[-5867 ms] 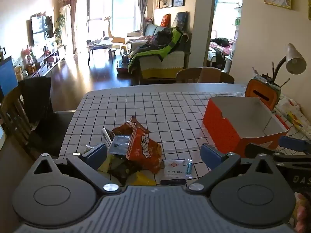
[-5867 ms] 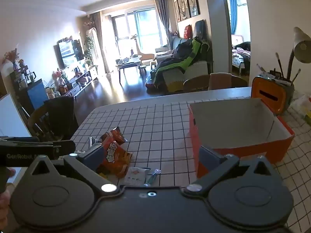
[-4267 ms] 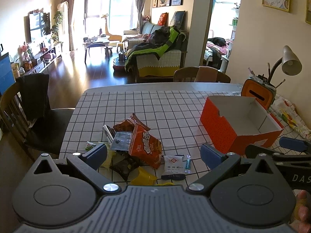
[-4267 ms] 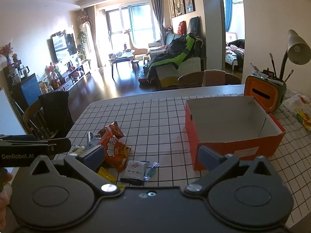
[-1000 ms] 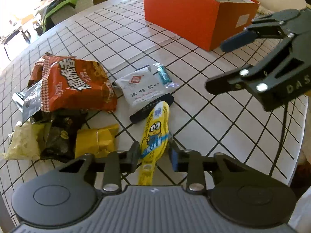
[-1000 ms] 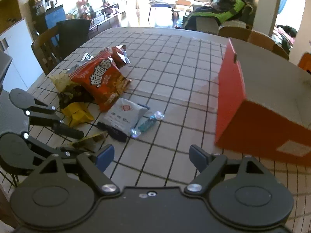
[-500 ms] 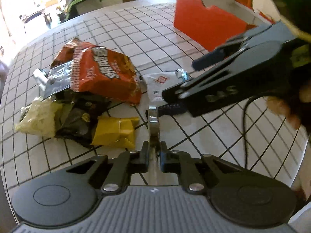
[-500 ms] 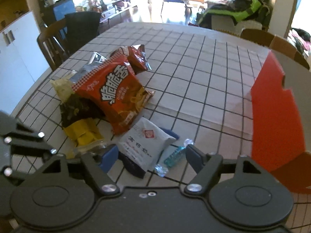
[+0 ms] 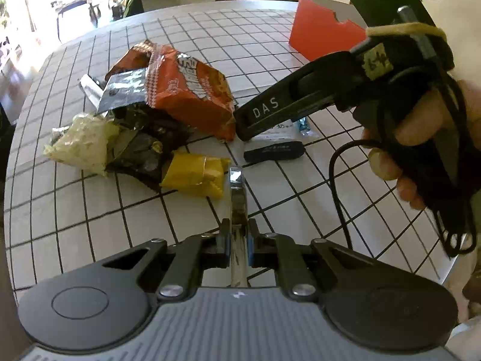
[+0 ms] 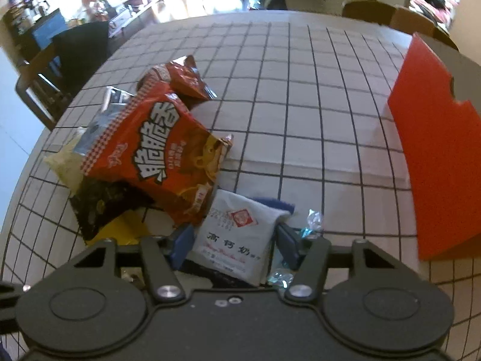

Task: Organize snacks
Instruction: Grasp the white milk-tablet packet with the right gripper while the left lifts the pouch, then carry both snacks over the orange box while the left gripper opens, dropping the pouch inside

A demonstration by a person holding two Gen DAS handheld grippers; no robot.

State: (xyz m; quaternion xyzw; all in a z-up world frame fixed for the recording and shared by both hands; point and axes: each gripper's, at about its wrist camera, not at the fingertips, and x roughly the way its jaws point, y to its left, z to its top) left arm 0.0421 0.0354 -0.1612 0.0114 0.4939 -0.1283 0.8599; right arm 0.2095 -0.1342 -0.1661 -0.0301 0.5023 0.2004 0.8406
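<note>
Checked table [image 10: 300,105] holds one orange box [image 10: 445,165], roughly eight snack packets.

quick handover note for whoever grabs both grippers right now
Left gripper: shut on a thin snack stick, seen edge-on.
Right gripper: jaws closing around the white milk packet; pads not clearly pressing yet.
Rest of the pile, with the red noodle bag on top, lies on the checked tablecloth.
Orange box stands to the right; its inside is not visible.
Left: box both items, then the pile.
</note>
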